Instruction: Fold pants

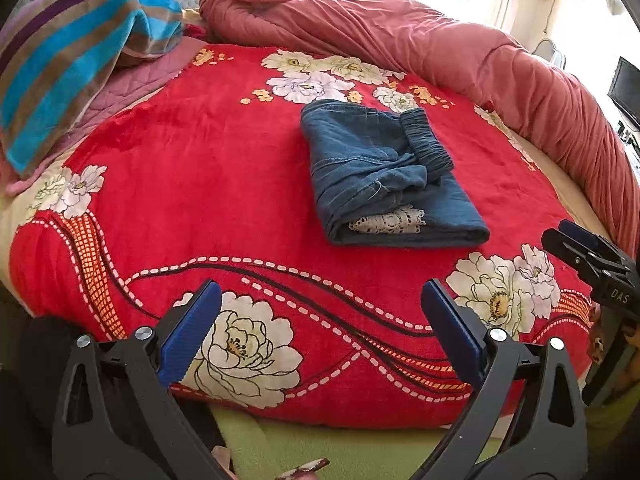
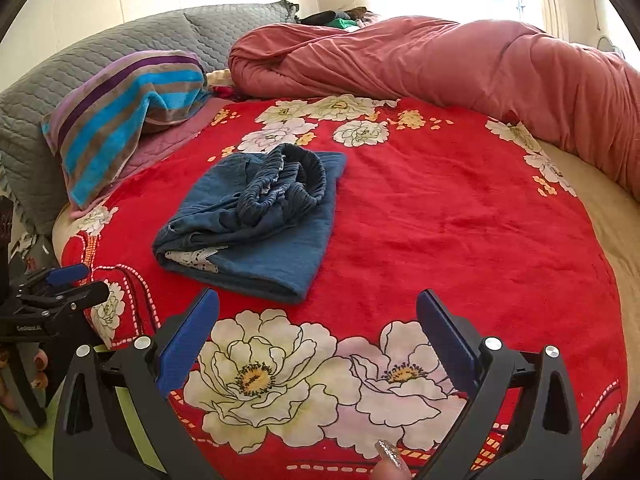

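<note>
Blue denim pants (image 1: 384, 176) lie folded into a compact bundle in the middle of the red floral blanket (image 1: 200, 184), elastic waistband on top and white lace trim showing at the near end. In the right wrist view the pants (image 2: 256, 216) lie ahead and to the left. My left gripper (image 1: 322, 300) is open, held back near the bed's front edge, with nothing between its blue pads. My right gripper (image 2: 318, 308) is open too, just short of the bundle. Each gripper shows in the other's view: the right gripper (image 1: 568, 240) and the left gripper (image 2: 76, 280).
A rolled pink duvet (image 1: 440, 40) runs along the far and right side of the bed. A striped towel (image 1: 80, 56) lies over grey quilted pillows (image 2: 120, 44) at the far left. A green surface (image 1: 320, 444) borders the bed's front edge. A fingertip (image 2: 392, 456) shows at the bottom.
</note>
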`<state>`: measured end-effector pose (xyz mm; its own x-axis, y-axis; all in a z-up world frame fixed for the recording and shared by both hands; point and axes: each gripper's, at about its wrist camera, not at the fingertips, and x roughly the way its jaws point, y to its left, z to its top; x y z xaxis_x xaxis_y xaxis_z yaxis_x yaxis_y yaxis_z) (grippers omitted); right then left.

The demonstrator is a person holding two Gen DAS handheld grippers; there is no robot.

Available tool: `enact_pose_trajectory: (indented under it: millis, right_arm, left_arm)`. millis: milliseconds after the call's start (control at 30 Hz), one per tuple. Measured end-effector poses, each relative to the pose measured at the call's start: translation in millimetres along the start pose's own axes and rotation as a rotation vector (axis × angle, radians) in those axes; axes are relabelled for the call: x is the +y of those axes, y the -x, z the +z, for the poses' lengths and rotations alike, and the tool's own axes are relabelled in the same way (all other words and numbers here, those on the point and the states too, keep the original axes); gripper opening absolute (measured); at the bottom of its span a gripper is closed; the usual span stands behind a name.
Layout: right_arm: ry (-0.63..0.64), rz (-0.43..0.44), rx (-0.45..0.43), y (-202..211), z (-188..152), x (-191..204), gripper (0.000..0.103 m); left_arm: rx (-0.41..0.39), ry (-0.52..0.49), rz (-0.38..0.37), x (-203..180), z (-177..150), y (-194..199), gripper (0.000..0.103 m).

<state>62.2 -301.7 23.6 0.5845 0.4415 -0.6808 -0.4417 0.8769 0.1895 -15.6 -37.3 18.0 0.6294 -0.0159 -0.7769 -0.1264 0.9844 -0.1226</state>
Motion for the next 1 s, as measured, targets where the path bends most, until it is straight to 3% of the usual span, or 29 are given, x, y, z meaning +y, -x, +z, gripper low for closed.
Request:
enact_pose_trajectory:
  millis: [367, 633, 733, 867, 1000]
  right_arm:
    - [-0.011, -0.035, -0.004, 1.8, -0.5, -3.7, 0.098]
    - [-0.046, -0.064, -0.005, -2.1, -1.3, -20.6, 0.098]
    - [-0.072, -0.093, -0.016, -2.3, 0.1, -36.0, 0.098]
    - [-0.114, -0.153, -0.034, -2.7, 4.9, -67.9, 0.098]
    - [-0.191, -0.319, -0.04, -7.6, 15.8, -130.4, 0.098]
  left_arm:
    - [0.003, 0.01, -0.007, 2.2, 0.8, 1.2, 0.093]
    - [0.03, 0.054, 0.094, 16.9, 7.7, -8.6, 0.093]
    - [0.03, 0.106, 0.108, 36.9, 17.2, -12.7, 0.093]
    - [0.023, 0.182, 0.19, 78.8, 42.2, -25.4, 0.093]
    - [0.044, 0.278, 0.327, 145.3, 80.1, -56.1, 0.093]
